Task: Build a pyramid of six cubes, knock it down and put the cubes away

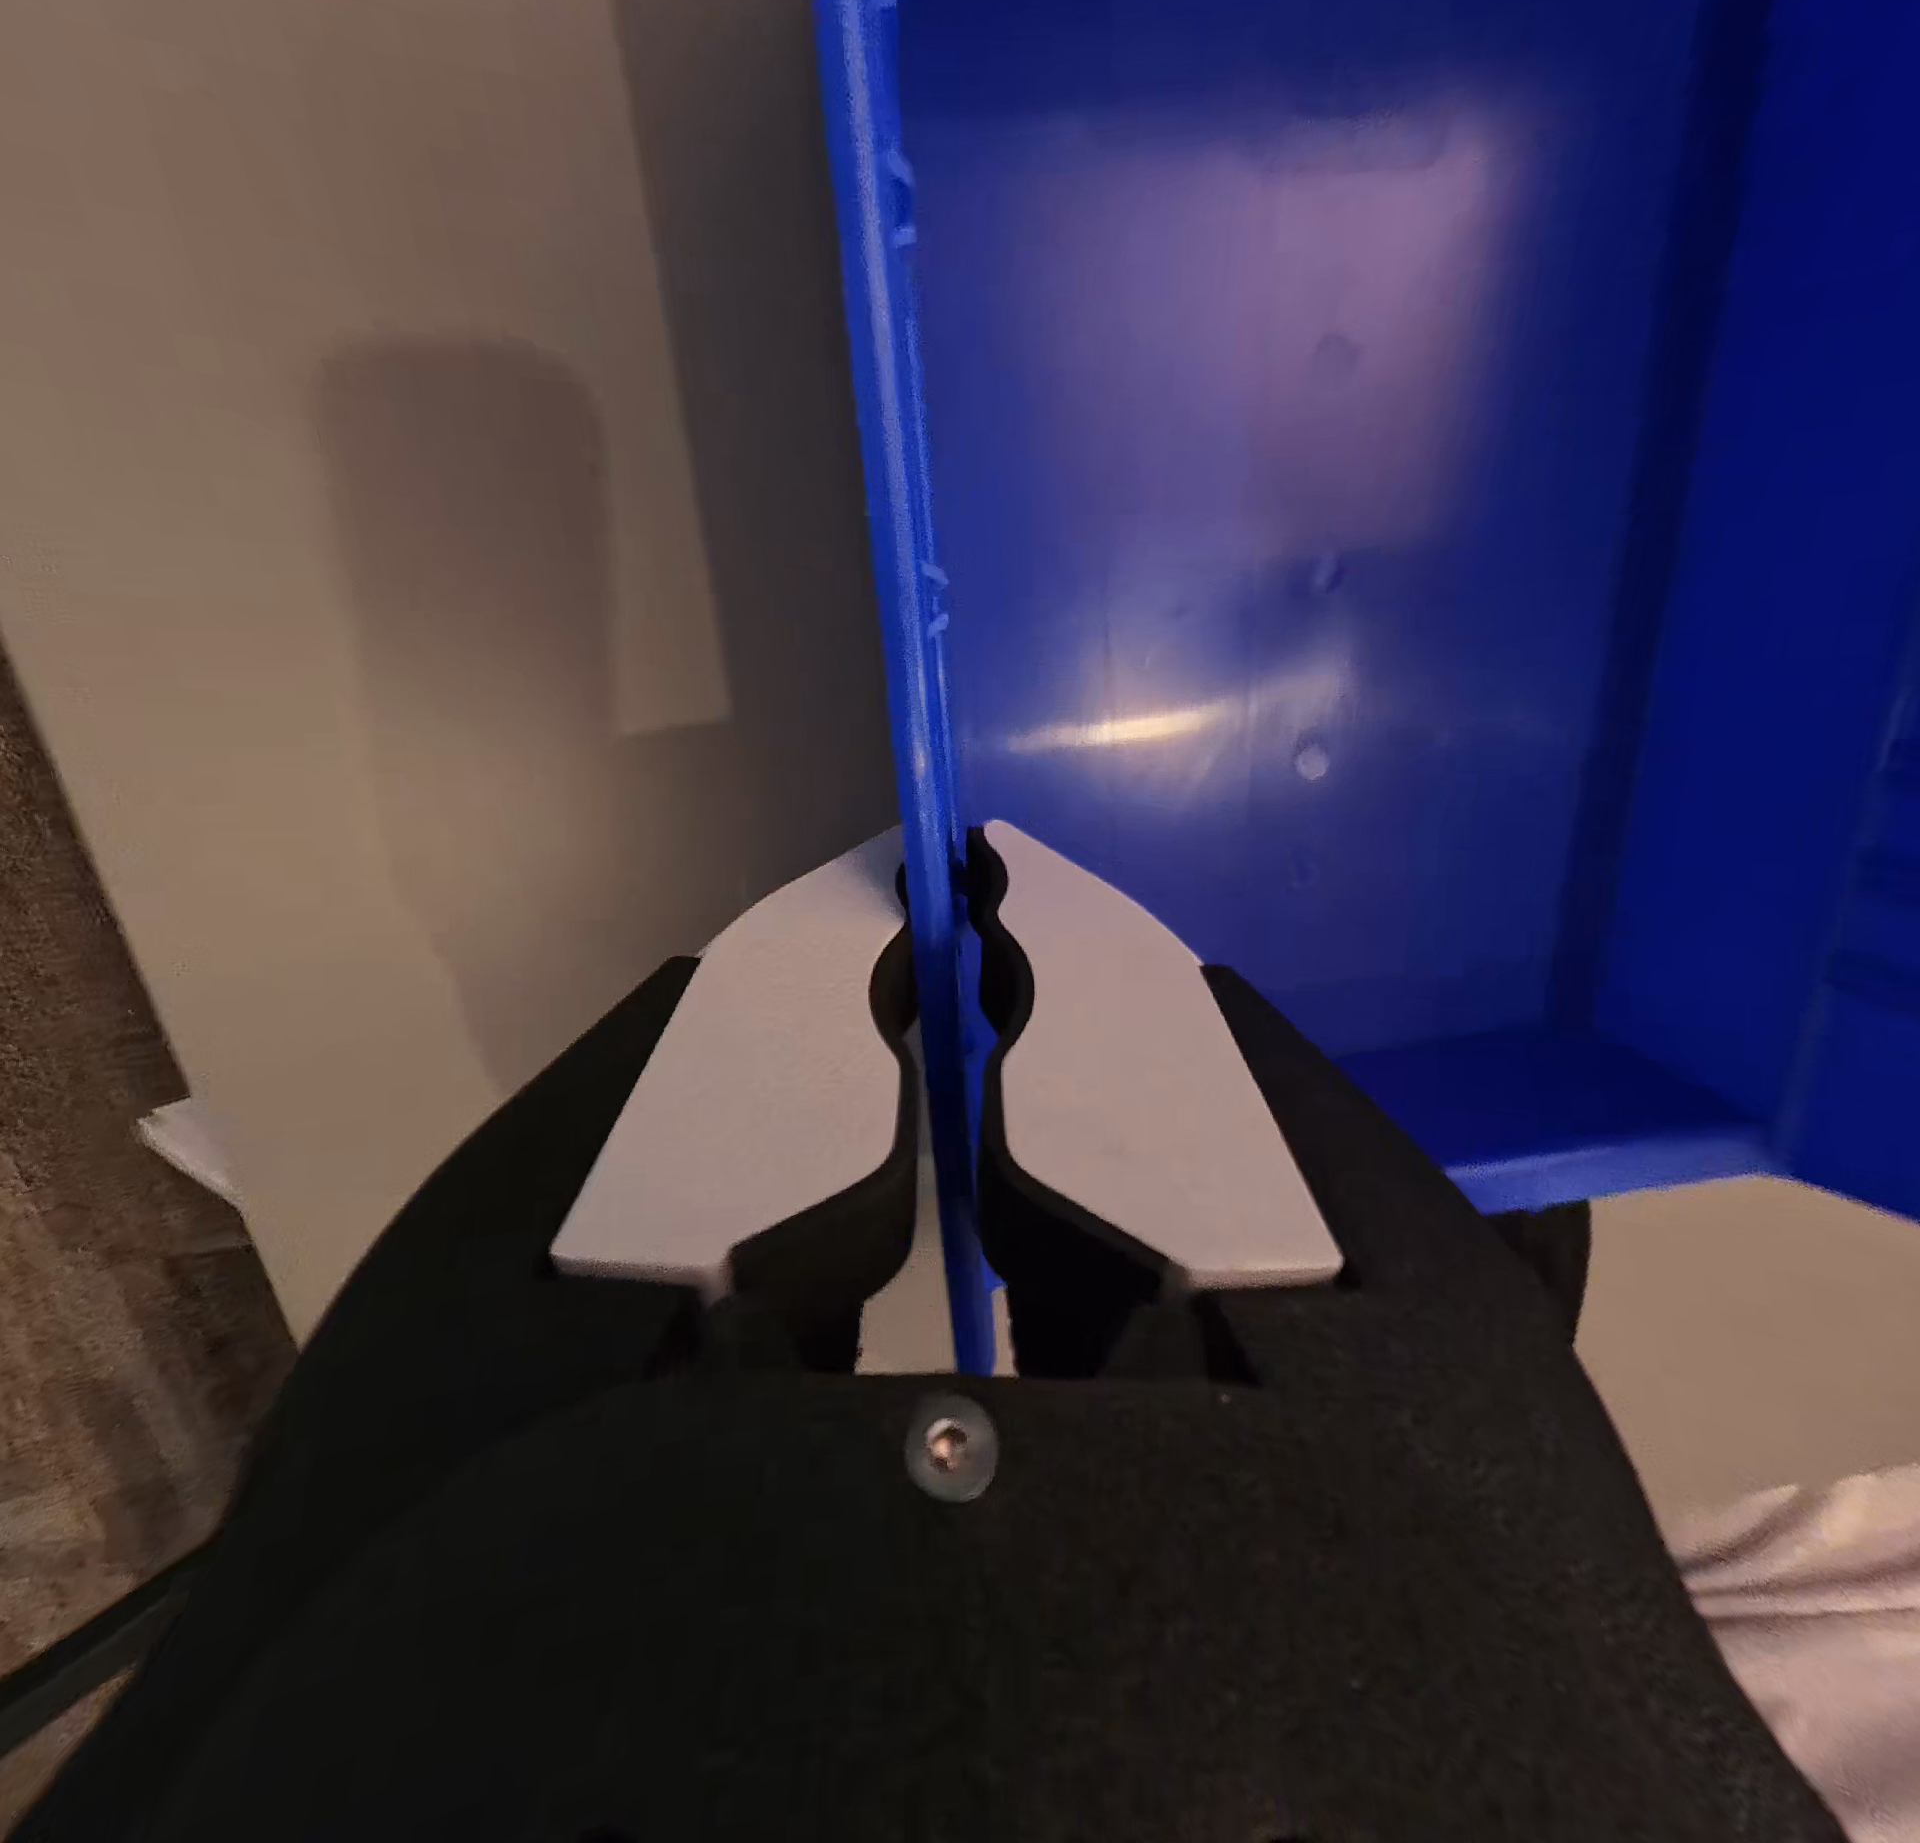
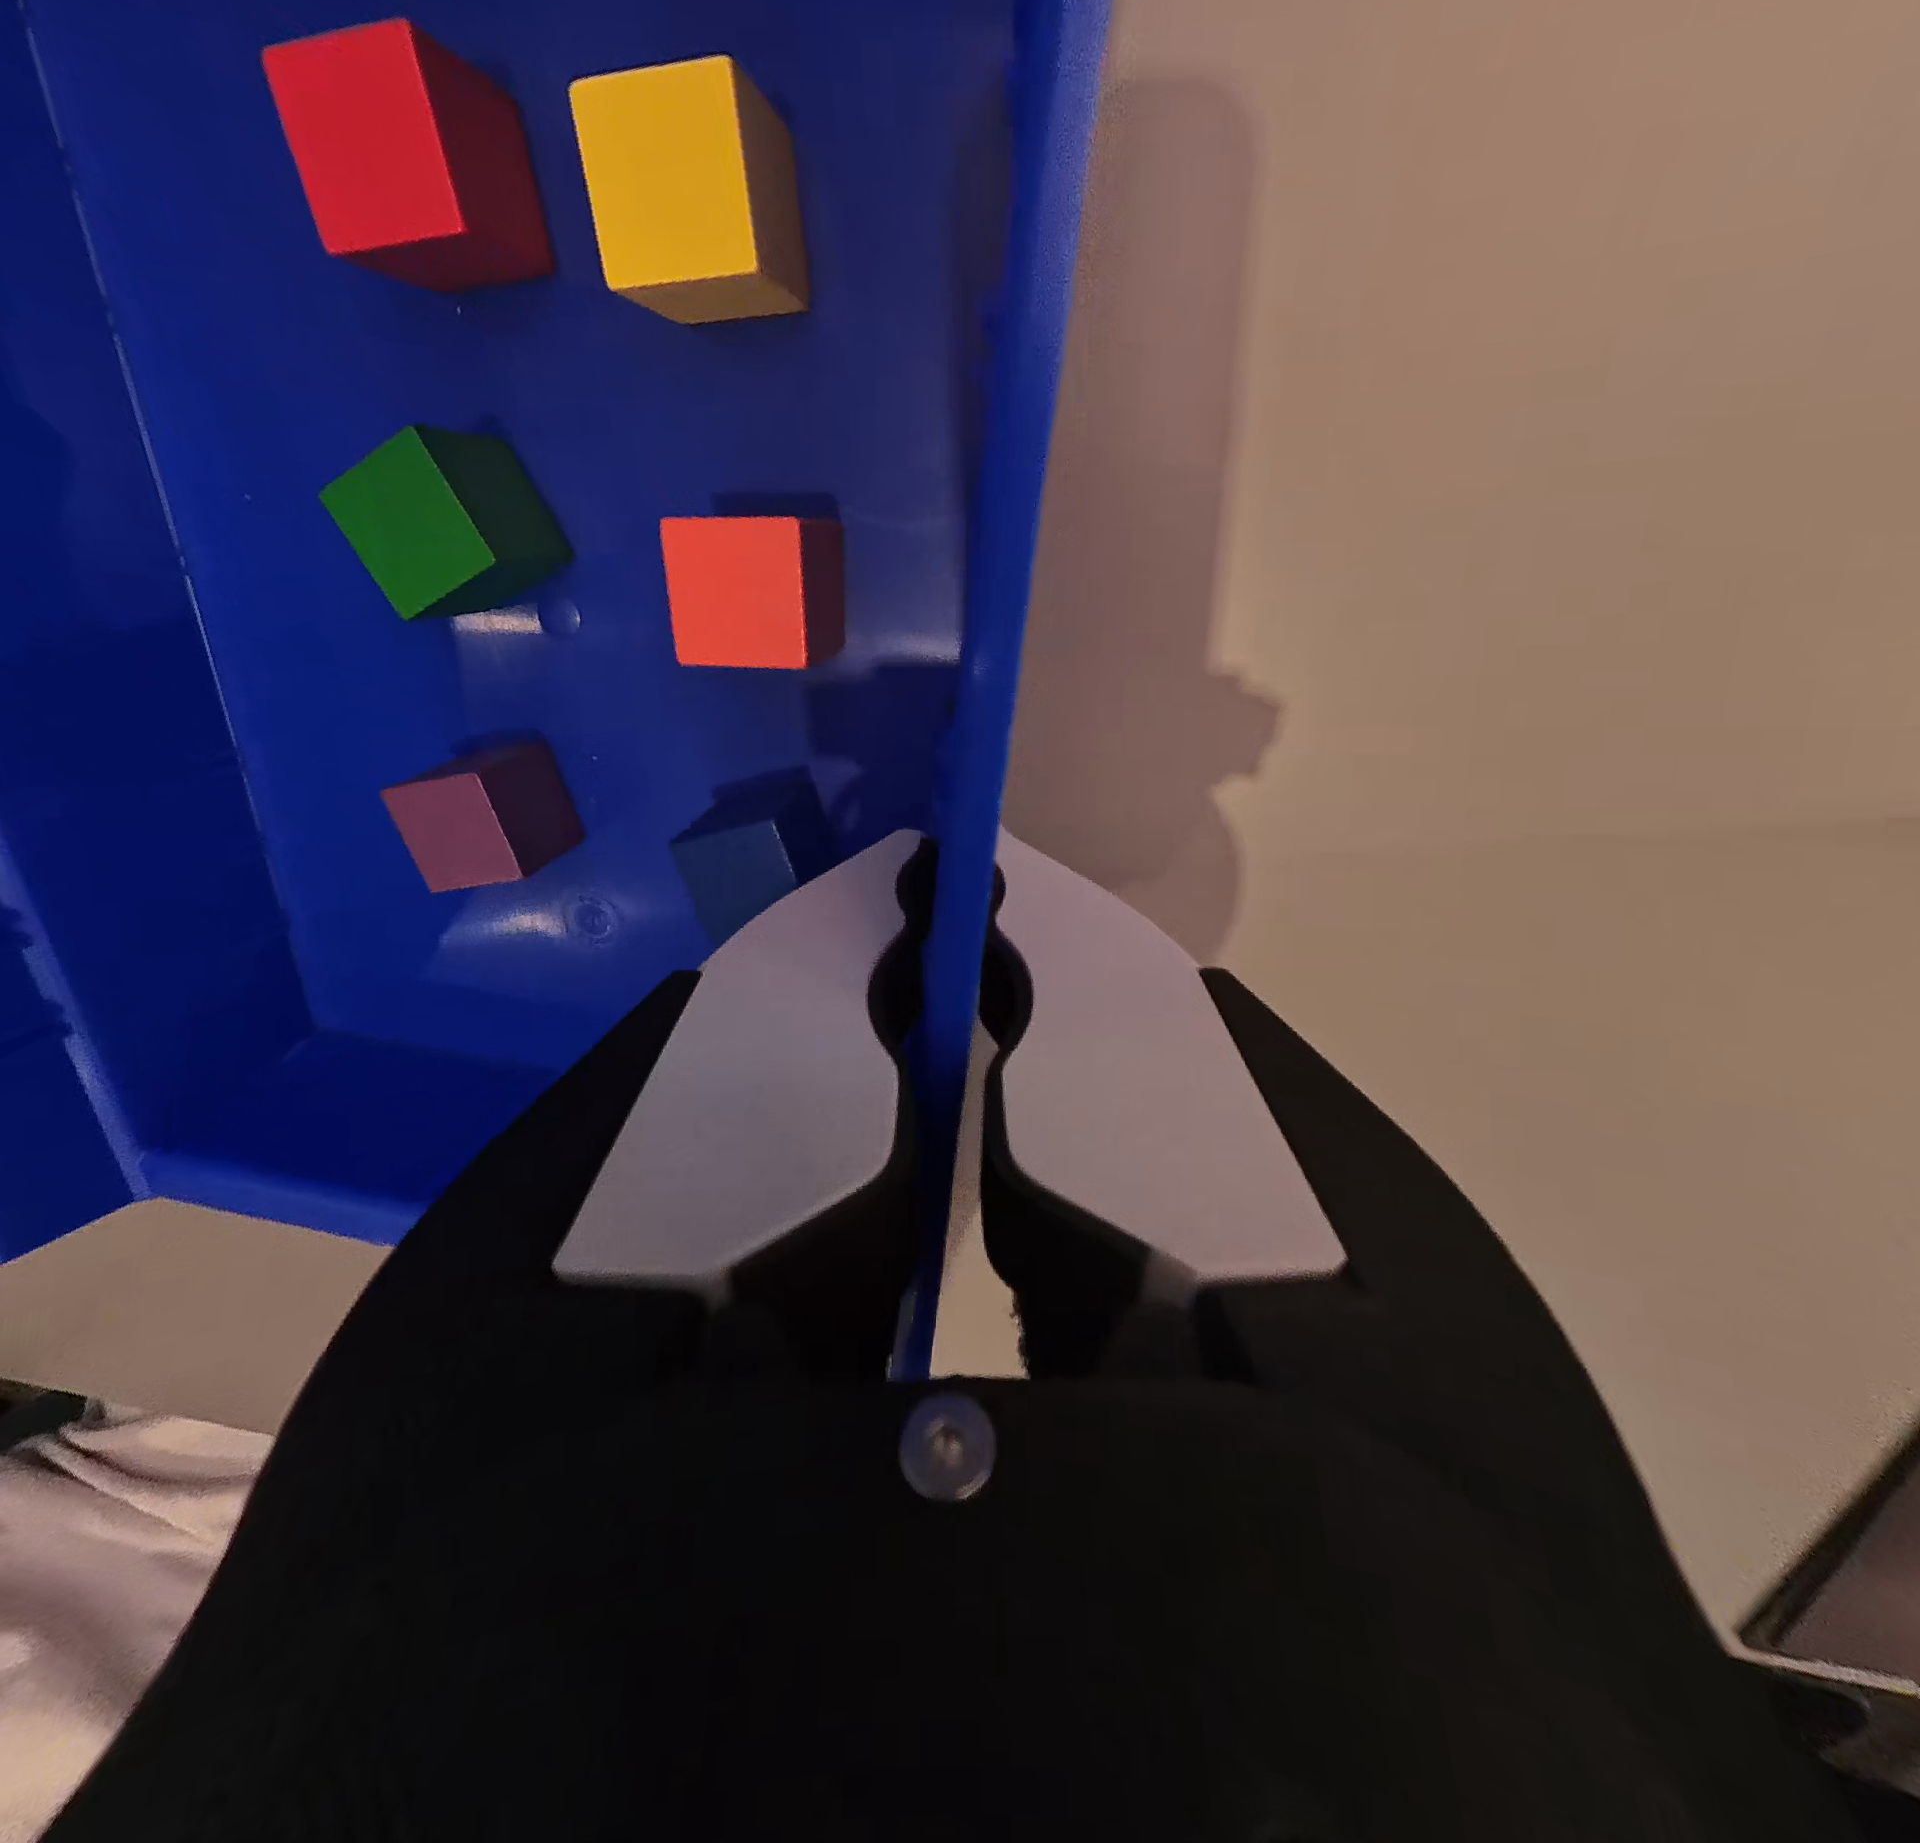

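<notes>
**Both tongs clamp the bin walls; all six cubes lie inside**

Left tongs (image 1: pixel 940 894), in the left wrist view, are closed on the thin left wall of the blue bin (image 1: pixel 1299 443), one white finger on the outside and one on the inside. The stretch of bin floor seen past them is bare and glossy, with no cube on it. A pale surface (image 1: pixel 364 443) lies to the left of the wall, and a fold of light cloth (image 1: pixel 1818 1585) shows at the lower right.

Right tongs (image 2: pixel 951 894), in the right wrist view, are closed the same way on the bin's right wall. Inside this part of the bin six cubes lie loosely in pairs: a red cube (image 2: pixel 364 131) beside a yellow cube (image 2: pixel 665 172), a green cube (image 2: pixel 410 520) beside an orange cube (image 2: pixel 738 588), and a purple cube (image 2: pixel 452 827) beside a dark blue cube (image 2: pixel 732 863), which sits just beside the inner finger. None is stacked on another.

With every cube in the bin and no pyramid standing, this reads either as the very start, before any building, or as the close, with the cubes put away. The pictures alone do not settle which. Both walls being gripped suggests the bin itself is being carried or placed.
</notes>
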`<state>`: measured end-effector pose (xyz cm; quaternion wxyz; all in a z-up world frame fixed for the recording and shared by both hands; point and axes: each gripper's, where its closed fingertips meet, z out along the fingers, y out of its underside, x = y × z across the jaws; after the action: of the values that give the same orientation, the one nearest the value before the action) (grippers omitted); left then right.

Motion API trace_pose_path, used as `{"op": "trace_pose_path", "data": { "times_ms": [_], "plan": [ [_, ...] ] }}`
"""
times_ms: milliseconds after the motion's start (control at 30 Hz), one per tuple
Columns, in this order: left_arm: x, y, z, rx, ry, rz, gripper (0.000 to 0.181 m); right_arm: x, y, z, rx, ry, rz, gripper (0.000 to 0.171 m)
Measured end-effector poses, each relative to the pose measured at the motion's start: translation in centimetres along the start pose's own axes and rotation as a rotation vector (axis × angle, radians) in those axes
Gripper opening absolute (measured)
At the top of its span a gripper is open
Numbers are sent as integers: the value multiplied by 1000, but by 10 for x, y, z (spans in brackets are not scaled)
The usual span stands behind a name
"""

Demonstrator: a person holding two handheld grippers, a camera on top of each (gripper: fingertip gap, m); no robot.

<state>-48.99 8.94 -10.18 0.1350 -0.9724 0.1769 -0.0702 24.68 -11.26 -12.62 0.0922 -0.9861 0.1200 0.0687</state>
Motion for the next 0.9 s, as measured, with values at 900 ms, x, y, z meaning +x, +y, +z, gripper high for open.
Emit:
{"op": "trace_pose_path", "data": {
  "times_ms": [900],
  "plan": [
    [175,-17,25,-166,45,368,20,-149,-44,45,-130,-6,-160,7]
  ]
}}
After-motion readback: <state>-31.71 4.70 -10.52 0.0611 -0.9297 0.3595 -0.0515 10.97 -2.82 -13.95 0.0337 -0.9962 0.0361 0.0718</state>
